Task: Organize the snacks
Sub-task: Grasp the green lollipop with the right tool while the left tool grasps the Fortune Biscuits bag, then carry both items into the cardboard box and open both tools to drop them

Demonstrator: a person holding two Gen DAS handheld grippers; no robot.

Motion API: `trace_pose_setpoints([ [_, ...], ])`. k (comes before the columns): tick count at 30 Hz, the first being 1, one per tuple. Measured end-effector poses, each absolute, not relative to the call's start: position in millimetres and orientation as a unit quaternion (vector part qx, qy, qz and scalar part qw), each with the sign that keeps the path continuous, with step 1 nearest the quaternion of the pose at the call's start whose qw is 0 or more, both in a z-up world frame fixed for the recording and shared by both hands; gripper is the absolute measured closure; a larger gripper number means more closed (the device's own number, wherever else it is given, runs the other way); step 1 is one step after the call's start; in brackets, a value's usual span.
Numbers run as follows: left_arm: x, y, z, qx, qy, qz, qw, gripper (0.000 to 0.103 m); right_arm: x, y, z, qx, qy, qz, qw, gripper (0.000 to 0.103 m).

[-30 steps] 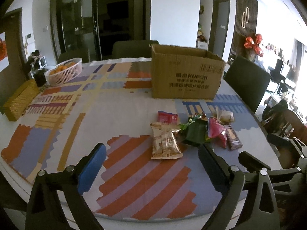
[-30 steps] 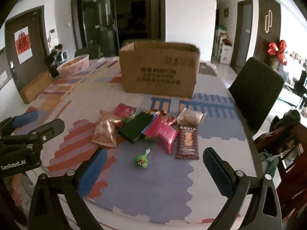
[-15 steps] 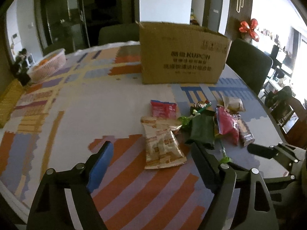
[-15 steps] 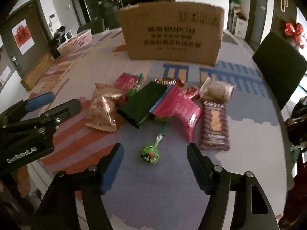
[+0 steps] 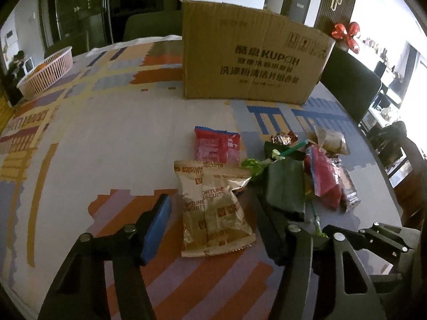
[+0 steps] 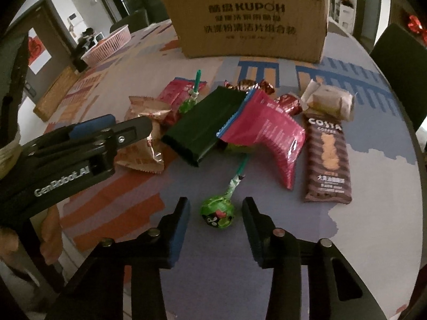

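Your right gripper (image 6: pixel 216 213) is spread wide, its blue pads on either side of the green lollipop (image 6: pixel 217 213) without touching it, and your left gripper (image 5: pixel 213 213) gapes just as wide around the fortune biscuit packs (image 5: pixel 213 208), grasping nothing. Only your right view shows the brown Costa bar (image 6: pixel 327 160) in full, beside the pink pouch (image 6: pixel 269 133) and dark green packet (image 6: pixel 202 125). The cardboard box (image 5: pixel 250 61) stands behind the pile, its inside hidden; the white basket (image 5: pixel 48 72) holds something orange.

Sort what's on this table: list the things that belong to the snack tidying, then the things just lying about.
For the job: lollipop, biscuit packets, green pouch, pink bag, chocolate bar, cardboard box.

Lying about: pink basket, chair, red bow.
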State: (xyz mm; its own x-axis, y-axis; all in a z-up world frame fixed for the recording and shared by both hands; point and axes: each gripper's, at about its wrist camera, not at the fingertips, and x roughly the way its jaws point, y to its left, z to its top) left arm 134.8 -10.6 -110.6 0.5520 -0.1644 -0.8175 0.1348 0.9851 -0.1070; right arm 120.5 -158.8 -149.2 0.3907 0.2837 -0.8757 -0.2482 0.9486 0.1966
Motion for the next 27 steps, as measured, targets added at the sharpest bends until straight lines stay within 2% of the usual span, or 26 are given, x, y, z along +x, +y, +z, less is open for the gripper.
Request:
trace_pose_setpoints([
  [3,139,-12,-116,-0.015,0.471,-0.087,0.877,0.046,123,-157,-150,0.015,0.527,0.161,0.834,0.066],
  [5,141,-13,-118,-0.013,0.475,-0.087,0.876,0.049,125,-156,-150,0.013,0.526,0.162,0.835,0.073],
  [7,142,-12,-121,-0.014,0.480,-0.089,0.873,0.056,125,-157,-150,0.013,0.526,0.163,0.835,0.076],
  [10,141,-12,-121,-0.021,0.483,-0.097,0.870,0.061,126,-157,-150,0.012,0.524,0.166,0.836,0.076],
  [27,98,-13,-92,-0.014,0.466,-0.102,0.879,0.062,101,-158,-116,0.014,0.469,0.207,0.859,0.077],
])
